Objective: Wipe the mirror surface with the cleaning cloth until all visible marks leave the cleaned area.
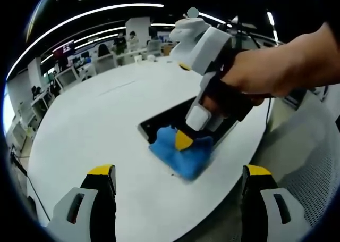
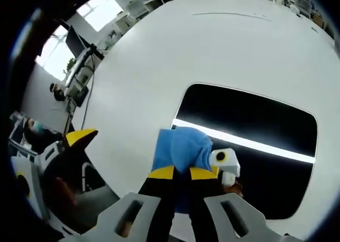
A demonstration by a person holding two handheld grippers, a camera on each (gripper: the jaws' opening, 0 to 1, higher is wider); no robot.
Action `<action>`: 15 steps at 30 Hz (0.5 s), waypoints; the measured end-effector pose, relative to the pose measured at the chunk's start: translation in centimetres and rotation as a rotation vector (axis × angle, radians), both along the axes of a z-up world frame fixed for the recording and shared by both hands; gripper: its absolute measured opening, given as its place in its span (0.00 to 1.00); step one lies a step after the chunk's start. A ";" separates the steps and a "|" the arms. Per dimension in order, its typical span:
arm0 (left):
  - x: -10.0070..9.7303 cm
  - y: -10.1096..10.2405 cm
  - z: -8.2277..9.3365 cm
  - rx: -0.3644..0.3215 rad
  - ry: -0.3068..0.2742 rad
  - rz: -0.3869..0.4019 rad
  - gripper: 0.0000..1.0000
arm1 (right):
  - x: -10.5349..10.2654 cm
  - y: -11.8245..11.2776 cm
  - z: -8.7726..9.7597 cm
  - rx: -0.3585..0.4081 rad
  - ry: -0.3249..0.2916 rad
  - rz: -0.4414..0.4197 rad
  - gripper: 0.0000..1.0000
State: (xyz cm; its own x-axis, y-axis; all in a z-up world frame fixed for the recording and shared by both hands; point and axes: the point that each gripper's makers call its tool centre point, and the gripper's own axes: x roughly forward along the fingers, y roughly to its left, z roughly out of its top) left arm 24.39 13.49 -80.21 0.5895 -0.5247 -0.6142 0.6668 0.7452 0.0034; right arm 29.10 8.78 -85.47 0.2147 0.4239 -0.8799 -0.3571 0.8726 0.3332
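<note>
Wiping is underway: the right gripper (image 2: pixel 181 173) clenches the cloth (image 2: pixel 180 149) on the mirror (image 2: pixel 265 119) (low centre). The left gripper (image 1: pixel 178 178) hangs released; next, sweep across.

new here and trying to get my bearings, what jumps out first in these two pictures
The bright blue cloth stands out, pinched in the right gripper and pressed at the near edge of the dark mirror, which reflects a ceiling light strip. The mirror lies flat on a big round white table. The left gripper hangs open above the table.
</note>
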 end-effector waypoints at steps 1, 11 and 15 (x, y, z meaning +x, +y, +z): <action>0.0 0.0 0.0 0.000 0.001 0.000 0.99 | 0.0 0.0 0.0 0.000 0.005 -0.002 0.03; 0.0 0.0 -0.1 -0.008 0.009 0.005 0.99 | 0.4 -0.1 -0.3 0.022 0.051 -0.042 0.03; -0.1 -0.1 -0.1 -0.008 0.010 0.002 0.99 | 0.6 0.0 -0.2 0.017 0.056 -0.039 0.03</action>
State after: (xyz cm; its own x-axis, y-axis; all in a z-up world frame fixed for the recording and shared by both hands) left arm 24.31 13.42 -80.28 0.5846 -0.5284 -0.6157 0.6650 0.7468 -0.0095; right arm 29.65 8.75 -85.68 0.1821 0.4312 -0.8837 -0.3034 0.8795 0.3666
